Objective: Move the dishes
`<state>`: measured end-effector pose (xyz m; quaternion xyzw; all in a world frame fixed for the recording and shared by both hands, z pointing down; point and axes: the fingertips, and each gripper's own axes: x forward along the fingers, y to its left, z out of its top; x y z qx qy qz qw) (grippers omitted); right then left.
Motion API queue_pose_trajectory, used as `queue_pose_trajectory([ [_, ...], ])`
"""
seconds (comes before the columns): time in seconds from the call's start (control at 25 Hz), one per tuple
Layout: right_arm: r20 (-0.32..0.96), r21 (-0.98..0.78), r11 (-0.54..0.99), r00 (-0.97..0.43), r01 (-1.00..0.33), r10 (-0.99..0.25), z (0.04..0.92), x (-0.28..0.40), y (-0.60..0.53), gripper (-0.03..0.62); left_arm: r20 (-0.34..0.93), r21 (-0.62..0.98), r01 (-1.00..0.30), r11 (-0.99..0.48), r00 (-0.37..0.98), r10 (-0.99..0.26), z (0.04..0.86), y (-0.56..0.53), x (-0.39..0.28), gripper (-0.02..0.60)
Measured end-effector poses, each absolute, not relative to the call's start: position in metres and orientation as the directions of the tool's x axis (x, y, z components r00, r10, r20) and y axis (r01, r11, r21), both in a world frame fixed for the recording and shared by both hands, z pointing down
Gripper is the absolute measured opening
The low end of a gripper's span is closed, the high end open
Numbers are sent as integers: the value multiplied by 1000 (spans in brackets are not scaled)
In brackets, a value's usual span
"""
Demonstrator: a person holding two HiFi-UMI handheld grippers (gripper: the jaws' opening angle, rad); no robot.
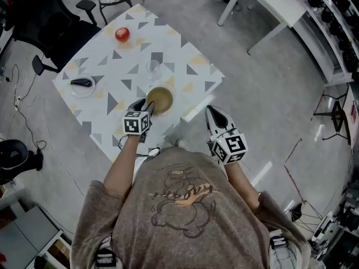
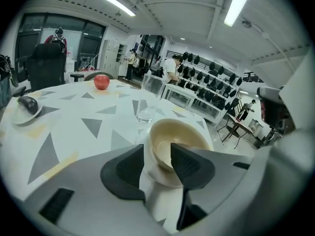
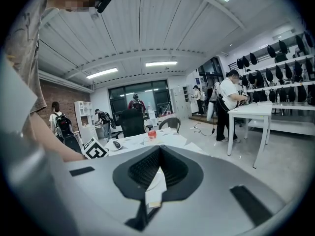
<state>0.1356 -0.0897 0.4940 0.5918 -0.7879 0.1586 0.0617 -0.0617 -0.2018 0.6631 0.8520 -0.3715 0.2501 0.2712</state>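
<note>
A tan bowl (image 1: 161, 100) stands near the front edge of the triangle-patterned table (image 1: 129, 60). My left gripper (image 1: 144, 104) is at the bowl's near-left rim. In the left gripper view the bowl (image 2: 184, 132) has its near wall between the jaws: the left finger (image 2: 125, 168) is outside it and the right finger (image 2: 189, 163) is inside. A narrow gap shows beside the wall, so the pads do not press on it. My right gripper (image 1: 211, 111) hangs off the table's right corner, and its fingertips (image 3: 160, 150) are closed together on nothing.
A clear glass (image 1: 153, 68) stands just behind the bowl. A red apple (image 1: 122, 34) sits at the far end, and a small plate with a dark object (image 1: 82, 85) lies at the left. Office chairs (image 1: 50, 21) stand beyond the table, and a white table (image 1: 269, 4) is at the upper right.
</note>
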Motion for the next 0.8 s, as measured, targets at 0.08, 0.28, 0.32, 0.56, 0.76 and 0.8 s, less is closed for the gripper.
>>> queue_pose_trajectory([
  [0.08,288,-177,250,-293,-952,-912,495,135,-91,-2,635,290,-771,-568,599,-489,663,-203,-61,167],
  [0.28,291,-179,249,-293,-952,-911,497,137,-93,-1,664,306,-777,-551,589,-462,665,-204,-58,111],
  [0.32,292,-179,248,-292,-952,-911,497,138,-93,-2,670,300,-781,-548,581,-462,666,-205,-58,92],
  [0.56,294,-184,246,-292,-952,-910,499,141,-95,-2,676,294,-803,-519,558,-481,662,-212,-58,46],
  [0.76,293,-188,250,-297,-950,-909,500,141,-97,-2,669,300,-803,-516,563,-486,654,-216,-55,32],
  [0.8,292,-189,252,-299,-949,-908,500,141,-97,-2,668,302,-802,-516,564,-485,654,-216,-55,32],
])
